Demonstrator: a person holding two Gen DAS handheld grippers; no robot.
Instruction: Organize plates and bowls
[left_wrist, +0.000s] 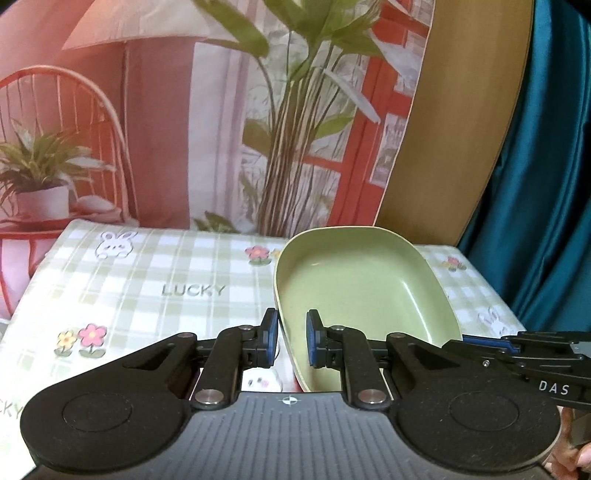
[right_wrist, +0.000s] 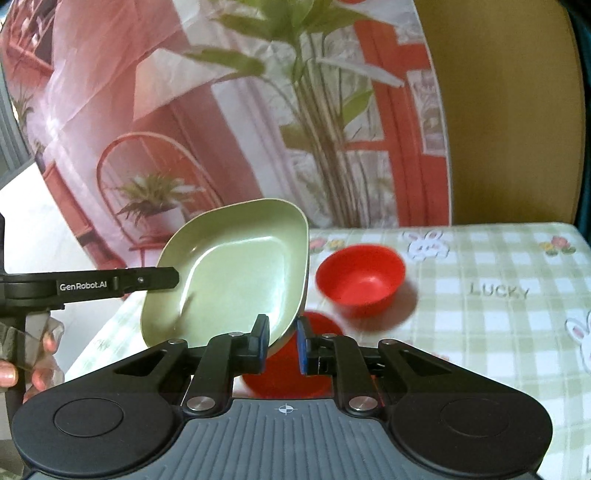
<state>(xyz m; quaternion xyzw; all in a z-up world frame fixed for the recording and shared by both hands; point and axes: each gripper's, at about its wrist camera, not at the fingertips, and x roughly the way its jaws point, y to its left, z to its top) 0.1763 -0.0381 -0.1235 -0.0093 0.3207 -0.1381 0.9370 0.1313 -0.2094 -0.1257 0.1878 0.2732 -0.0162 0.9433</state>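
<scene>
green dish (left_wrist: 354, 280) held aloft, checked tablecloth (left_wrist: 166, 273)

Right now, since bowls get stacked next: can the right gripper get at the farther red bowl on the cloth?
Probably not yet: the right gripper is shut on the green dish at its rim. Beyond that, nothing stands between it and the red bowl.

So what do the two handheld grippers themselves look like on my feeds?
Both match: the left gripper and right gripper have black linkage arms with silver pivot pins, blue-edged pads, round black discs, and a grey ribbed base with a crosshair mark. White lettering reads "GenRobot.AI" and "DAS".
</scene>
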